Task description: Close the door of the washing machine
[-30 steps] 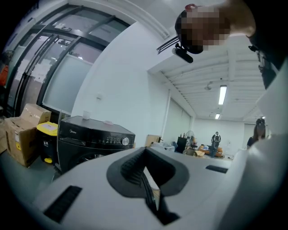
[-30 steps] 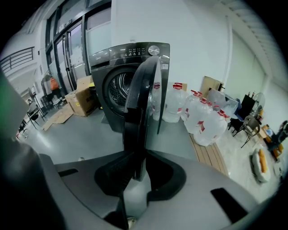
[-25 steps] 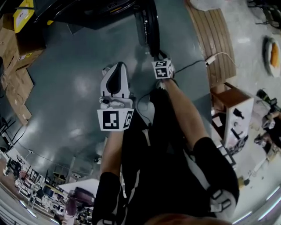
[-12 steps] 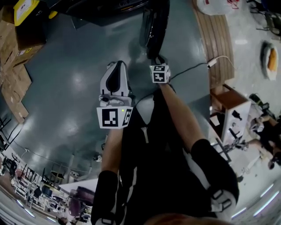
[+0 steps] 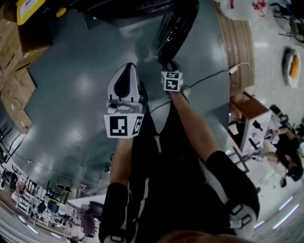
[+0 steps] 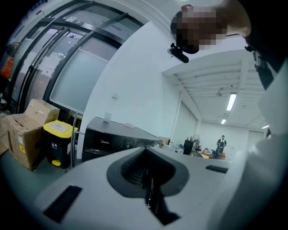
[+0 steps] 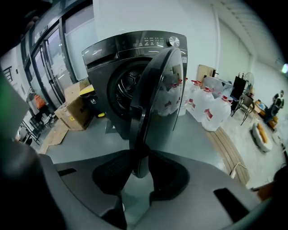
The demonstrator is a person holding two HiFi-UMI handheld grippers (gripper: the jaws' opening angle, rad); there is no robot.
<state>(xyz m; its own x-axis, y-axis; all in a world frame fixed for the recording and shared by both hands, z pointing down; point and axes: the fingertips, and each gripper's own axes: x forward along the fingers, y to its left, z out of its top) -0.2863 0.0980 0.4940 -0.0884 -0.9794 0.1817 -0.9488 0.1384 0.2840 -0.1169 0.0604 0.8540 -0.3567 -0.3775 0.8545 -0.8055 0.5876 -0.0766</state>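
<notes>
The dark grey washing machine stands with its round door swung open, edge-on to me. My right gripper reaches down to the door's lower edge. That edge sits between the two pads while the jaws are opening, and a sliver of floor shows under it. In the head view the right gripper meets the door below the machine's front. My left gripper hovers over bare floor beside it, apart from the door. Its jaws are shut on nothing.
Cardboard boxes and a yellow bin stand left of the machine. Water jugs and a wooden slat mat lie to its right. A cable trails across the grey floor. A low black appliance stands ahead of the left gripper.
Both grippers have moved forward toward the machine. The door has swung with the right gripper, and its edge now leans further to the right in the head view.
</notes>
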